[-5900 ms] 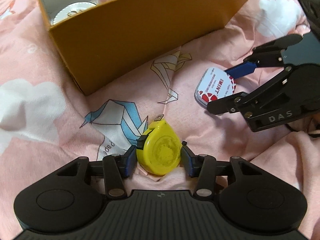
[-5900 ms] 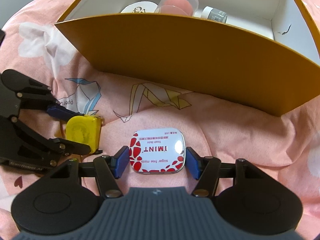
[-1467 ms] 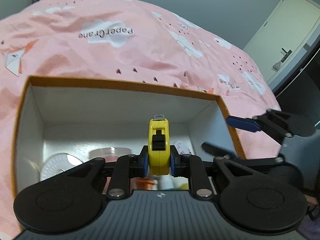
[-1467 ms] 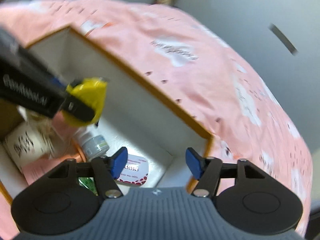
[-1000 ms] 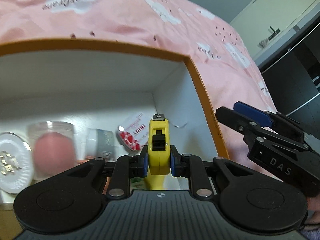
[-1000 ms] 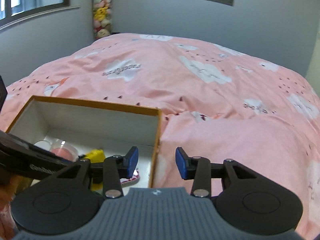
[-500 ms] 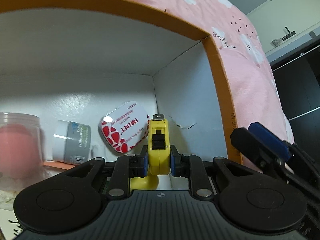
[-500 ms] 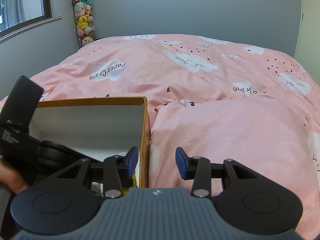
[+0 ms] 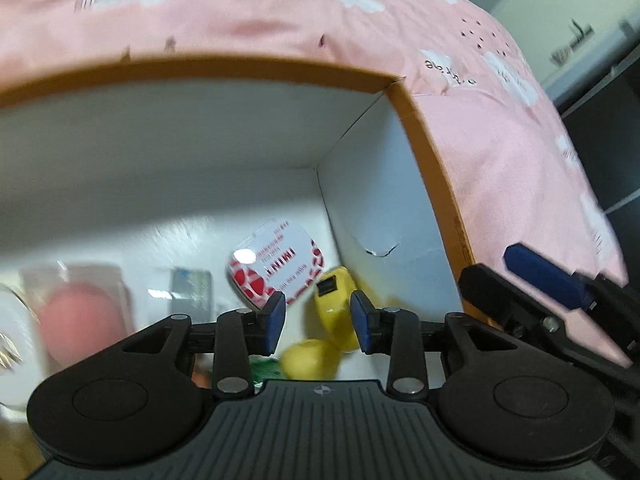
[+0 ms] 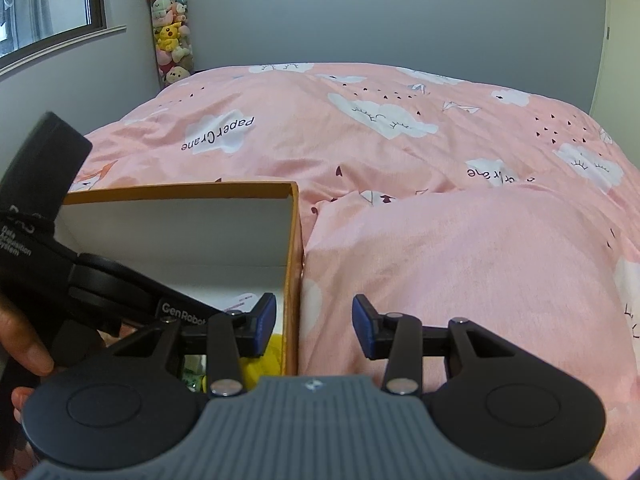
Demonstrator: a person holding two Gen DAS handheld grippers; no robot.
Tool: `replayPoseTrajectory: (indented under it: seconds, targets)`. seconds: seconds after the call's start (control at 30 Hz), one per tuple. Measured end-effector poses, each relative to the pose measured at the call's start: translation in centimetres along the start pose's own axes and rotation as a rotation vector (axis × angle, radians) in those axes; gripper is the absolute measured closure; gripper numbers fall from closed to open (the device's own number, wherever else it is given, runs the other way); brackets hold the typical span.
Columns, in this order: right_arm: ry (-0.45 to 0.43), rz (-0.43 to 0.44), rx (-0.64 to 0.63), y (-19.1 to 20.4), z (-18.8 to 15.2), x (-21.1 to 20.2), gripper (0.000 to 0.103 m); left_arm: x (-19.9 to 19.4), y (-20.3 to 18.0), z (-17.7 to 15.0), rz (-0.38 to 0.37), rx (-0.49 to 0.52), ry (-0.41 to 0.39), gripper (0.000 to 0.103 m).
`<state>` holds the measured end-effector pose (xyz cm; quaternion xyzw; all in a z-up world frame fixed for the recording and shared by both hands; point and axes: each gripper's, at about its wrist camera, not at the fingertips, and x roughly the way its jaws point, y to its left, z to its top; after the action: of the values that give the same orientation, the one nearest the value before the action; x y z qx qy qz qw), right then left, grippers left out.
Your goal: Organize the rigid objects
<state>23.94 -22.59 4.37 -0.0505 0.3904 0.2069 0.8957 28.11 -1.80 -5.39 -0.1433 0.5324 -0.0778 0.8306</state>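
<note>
Yellow tape measure (image 9: 334, 312) lies inside the orange cardboard box (image 9: 424, 140), in the corner formed by the white back wall and the right-hand wall, tilted with its black slide button facing up. It rests below and between the blue pads of the left tool (image 9: 318, 322), which touch nothing; the jaws of this tool have just been opening and now stand apart, with the tape measure free of them. A red-and-white mint tin (image 9: 276, 268) leans just beside the tape measure, to its left, one edge overlapping the yellow casing. Further left along the box floor stand a small grey jar (image 9: 191, 290) and a clear tub with pink contents (image 9: 76, 312), both blurred. A second rounded yellow shape (image 9: 310, 360) shows under the tape measure; whether it is a separate item cannot be told.

The right tool (image 10: 314, 328) hangs over the right-hand rim of the box, its left pad above the box interior and its right pad above the pink bedspread (image 10: 460, 264). Its jaws are parted and nothing lies between them. In the right wrist view the black body of the left tool reaches into the box from the left, held by a person's hand (image 10: 20, 340) at the frame edge. The box sits on the bed, whose cover bears white clouds and printed lettering. A tube of plush toys (image 10: 172, 36) stands against the far grey wall.
</note>
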Motion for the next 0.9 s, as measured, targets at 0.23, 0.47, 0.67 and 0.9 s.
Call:
replayPoseTrajectory:
  seconds: [0.23,0.47,0.67,0.9]
  targets:
    - [-0.010,0.006,0.017,0.2,-0.3,-1.8,0.055,-0.9,-1.5,-0.8,0.072,0.062,-0.041,0.070]
    - [0.010,0.054,0.034,1.3,-1.7,-4.3,0.045,-6.6,-2.0,-4.3,0.130,0.109,-0.232,0.070]
    - [0.014,0.087,0.042,3.2,-2.5,-6.3,0.040,-12.3,-2.9,-8.6,0.224,0.152,-0.454,0.069]
    - [-0.024,0.096,0.067,5.0,-3.6,-9.5,0.035,-16.7,-2.9,-12.5,0.281,0.193,-0.600,0.056]
